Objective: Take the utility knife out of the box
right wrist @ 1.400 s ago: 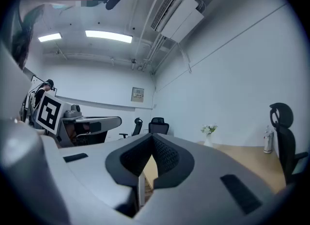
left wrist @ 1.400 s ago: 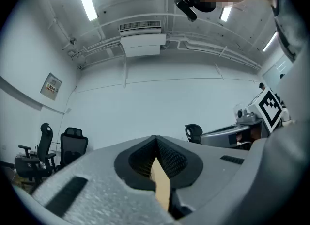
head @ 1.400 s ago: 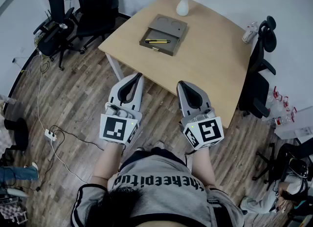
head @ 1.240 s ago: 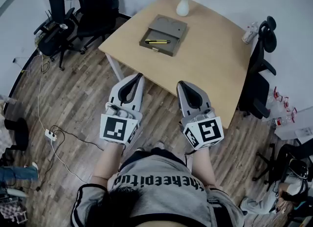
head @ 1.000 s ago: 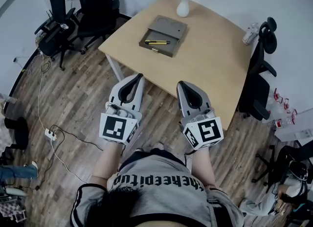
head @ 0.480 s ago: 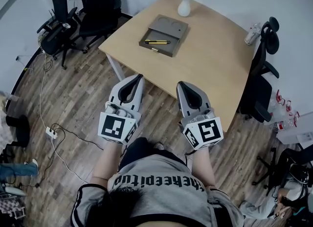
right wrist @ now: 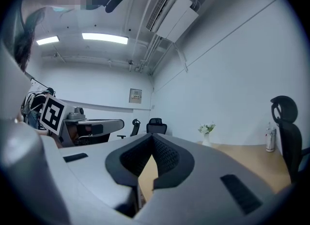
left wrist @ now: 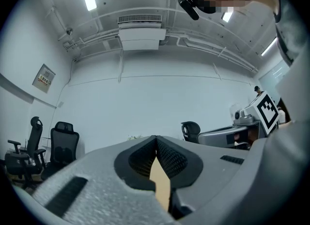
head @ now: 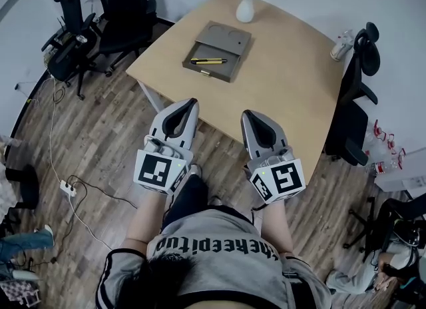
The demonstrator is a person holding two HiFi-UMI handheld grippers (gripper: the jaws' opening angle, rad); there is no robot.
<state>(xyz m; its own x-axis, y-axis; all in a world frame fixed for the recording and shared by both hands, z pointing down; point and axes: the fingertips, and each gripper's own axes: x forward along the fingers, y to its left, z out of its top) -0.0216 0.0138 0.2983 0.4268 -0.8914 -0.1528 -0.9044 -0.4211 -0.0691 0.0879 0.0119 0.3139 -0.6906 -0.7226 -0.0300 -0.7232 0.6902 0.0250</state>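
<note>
Knife [head: 208, 61]: in box [head: 234, 48], near half. Yellow-black, lying flat, nothing on it.
Box: open, on counter [head: 286, 94], close to its left edge, approx midway btwn near-left & far corners.
Knife axis: runs along box's near long side, i.e. crosswise to the reach, not end-on to the person.
Direction: knife is ahead of both grippers & well apart from them. It sits a bit right of L gripper [head: 189, 103] and clearly left of R gripper [head: 249, 114].
Nearer: L gripper, by my read. R gripper would have to angle across.
L gripper: jaws together, pads meeting at the tip, nothing btwn them. Only counter wood shows thru the gap lower down. Touches nothing.
R gripper: same, jaws together, empty, touching nothing.
Gripper place: side by side, tips at about counter's near edge in head view, both pointing roughly level toward the far side.
Next move (judgement): reach fwd over counter to box, open jaws, come down w/ jaws straddling knife's narrow width, so across its long axis.
Risk (judgement): box walls look close to knife, so little room for a jaw on the near side. A skewed approach could nudge the box.
Other: vase [head: 245, 8] at far corner, off the path.
</note>
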